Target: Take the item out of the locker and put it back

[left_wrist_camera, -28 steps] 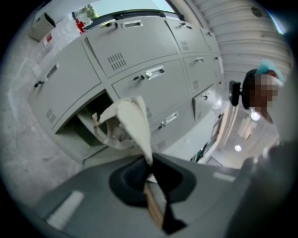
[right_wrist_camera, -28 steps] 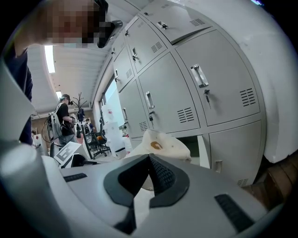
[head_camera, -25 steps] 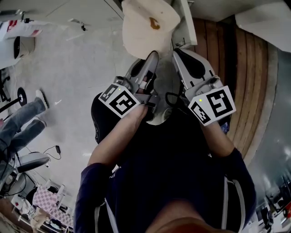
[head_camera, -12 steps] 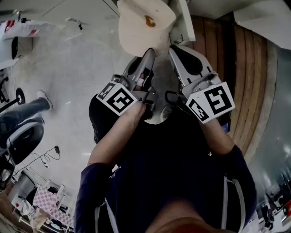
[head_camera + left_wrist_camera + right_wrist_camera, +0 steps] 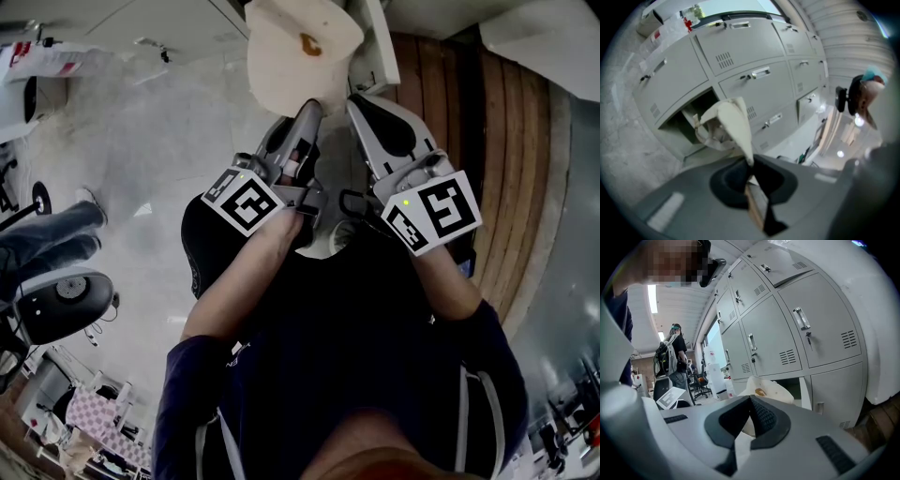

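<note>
Before open locker [image 5: 796,382], cream cap [image 5: 767,390]

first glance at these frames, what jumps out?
A cream cap with an orange emblem hangs at the top centre of the head view, pinched by its brim in the left gripper. Just beyond it, low in the bank of grey lockers, one open compartment shows dark. The right gripper sits beside the cap, jaws together and empty.

Cream cap [image 5: 302,52], orange-brown emblem on its front. Pinched by its edge in left hand-held gripper [image 5: 751,165], just outside grey locker [image 5: 754,79]; one low compartment open.
</note>
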{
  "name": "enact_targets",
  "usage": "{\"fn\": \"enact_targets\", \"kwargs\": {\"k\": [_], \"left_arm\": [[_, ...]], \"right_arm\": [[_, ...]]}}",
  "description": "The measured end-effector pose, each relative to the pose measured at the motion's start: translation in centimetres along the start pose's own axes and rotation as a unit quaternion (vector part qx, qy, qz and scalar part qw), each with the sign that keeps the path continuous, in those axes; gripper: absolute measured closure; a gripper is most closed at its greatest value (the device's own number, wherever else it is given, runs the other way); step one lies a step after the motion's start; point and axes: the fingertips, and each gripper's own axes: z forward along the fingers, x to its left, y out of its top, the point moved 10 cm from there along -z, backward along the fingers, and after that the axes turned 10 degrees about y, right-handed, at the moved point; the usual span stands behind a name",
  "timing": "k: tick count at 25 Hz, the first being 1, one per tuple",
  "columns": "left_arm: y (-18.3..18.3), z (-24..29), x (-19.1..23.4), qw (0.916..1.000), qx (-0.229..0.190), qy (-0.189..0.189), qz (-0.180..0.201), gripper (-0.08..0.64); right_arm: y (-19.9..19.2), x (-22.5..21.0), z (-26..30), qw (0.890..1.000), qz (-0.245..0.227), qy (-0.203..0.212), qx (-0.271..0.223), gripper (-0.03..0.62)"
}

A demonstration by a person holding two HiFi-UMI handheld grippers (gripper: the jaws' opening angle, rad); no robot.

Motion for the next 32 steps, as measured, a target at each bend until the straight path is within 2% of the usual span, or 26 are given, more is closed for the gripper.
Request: {"fn": "enact_targets", "kwargs": {"k": [16,32], "left_arm": [[0.0,0.2,1.9,0.9996,0.004,0.004,-0.026,0.541],[0.4,0.9,3.2,0.9996,0.004,0.010,-0.025,0.541]], "right_arm": [[-1.0,0.3,0.5,1.000,0.000,-0.011,0.007,0.589],[-1.9,0.5,1.3,1.000,-0.006,-0.009,0.018,0.589]]}}
